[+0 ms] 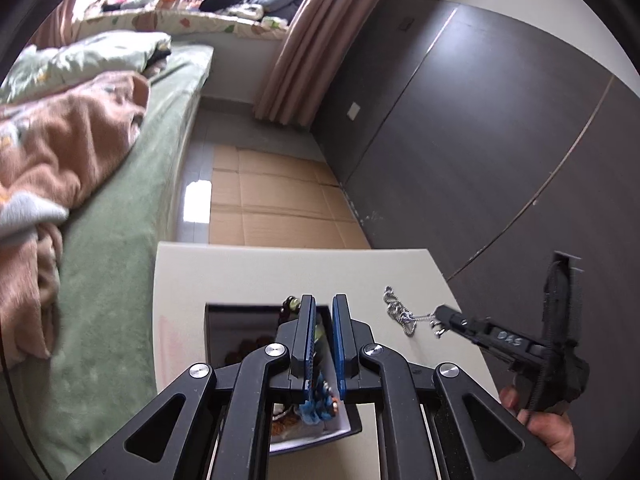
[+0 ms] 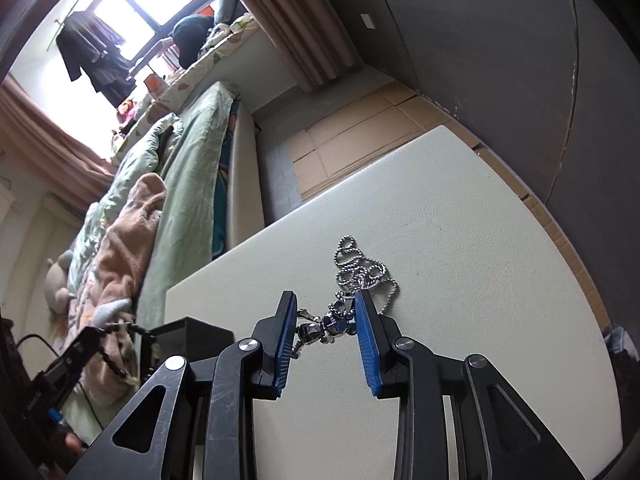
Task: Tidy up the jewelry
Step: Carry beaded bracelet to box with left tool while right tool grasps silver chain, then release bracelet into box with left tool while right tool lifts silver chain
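The ball-chain necklace (image 2: 362, 270) lies coiled on the desk (image 2: 460, 240), its metal pendant (image 2: 328, 326) between the wide-open right gripper (image 2: 326, 308). The chain seems light, limp, slippery; better to pinch the solid pendant. The left gripper (image 1: 323, 322), narrow, holds beads above the box (image 1: 224, 320).

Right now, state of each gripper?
Left gripper: jaws nearly shut on a beaded bracelet over the box.
Right gripper: open, straddling the silver necklace.

**Bedroom by daylight**

A bed (image 1: 132, 208) with green sheet and rumpled pink blanket (image 1: 60, 148) faces a dark wardrobe wall (image 1: 480, 140). Cardboard (image 1: 272, 200) covers the floor; pink curtains (image 1: 296, 40) frame a bright window (image 2: 148, 0)
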`<action>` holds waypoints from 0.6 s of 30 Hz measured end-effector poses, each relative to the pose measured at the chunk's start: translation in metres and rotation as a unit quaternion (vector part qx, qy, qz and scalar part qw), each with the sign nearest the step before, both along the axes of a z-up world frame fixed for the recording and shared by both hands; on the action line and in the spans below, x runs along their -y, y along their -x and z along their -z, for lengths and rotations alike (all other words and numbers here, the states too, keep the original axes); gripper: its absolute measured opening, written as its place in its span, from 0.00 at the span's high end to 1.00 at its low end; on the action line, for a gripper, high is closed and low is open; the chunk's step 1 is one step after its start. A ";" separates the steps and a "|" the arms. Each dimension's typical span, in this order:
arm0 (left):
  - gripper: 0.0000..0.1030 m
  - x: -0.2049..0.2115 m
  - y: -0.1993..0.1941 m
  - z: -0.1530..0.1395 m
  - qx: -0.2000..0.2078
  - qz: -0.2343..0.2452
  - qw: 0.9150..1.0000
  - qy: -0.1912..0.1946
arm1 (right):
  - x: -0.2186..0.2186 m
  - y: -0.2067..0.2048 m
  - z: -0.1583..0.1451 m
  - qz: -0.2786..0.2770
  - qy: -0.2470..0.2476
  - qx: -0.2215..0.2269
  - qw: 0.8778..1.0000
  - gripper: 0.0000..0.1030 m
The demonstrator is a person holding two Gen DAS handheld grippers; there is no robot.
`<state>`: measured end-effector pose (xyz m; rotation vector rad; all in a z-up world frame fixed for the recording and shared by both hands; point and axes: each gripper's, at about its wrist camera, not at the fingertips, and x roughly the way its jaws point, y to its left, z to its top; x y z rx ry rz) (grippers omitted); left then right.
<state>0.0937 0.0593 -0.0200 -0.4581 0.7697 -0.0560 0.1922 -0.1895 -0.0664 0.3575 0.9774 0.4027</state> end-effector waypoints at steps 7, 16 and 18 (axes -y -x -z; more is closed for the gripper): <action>0.07 -0.008 0.015 0.002 0.002 -0.027 1.000 -0.002 | -0.010 0.030 -0.033 -0.026 -0.036 0.056 0.997 0.70; 0.07 -0.019 0.024 0.002 -0.004 -0.043 0.999 -0.017 | -0.025 0.062 -0.076 -0.062 -0.066 0.127 0.988 0.70; 0.06 -0.021 0.026 0.001 -0.002 -0.044 0.999 -0.017 | -0.028 0.069 -0.088 -0.066 -0.073 0.142 0.985 0.70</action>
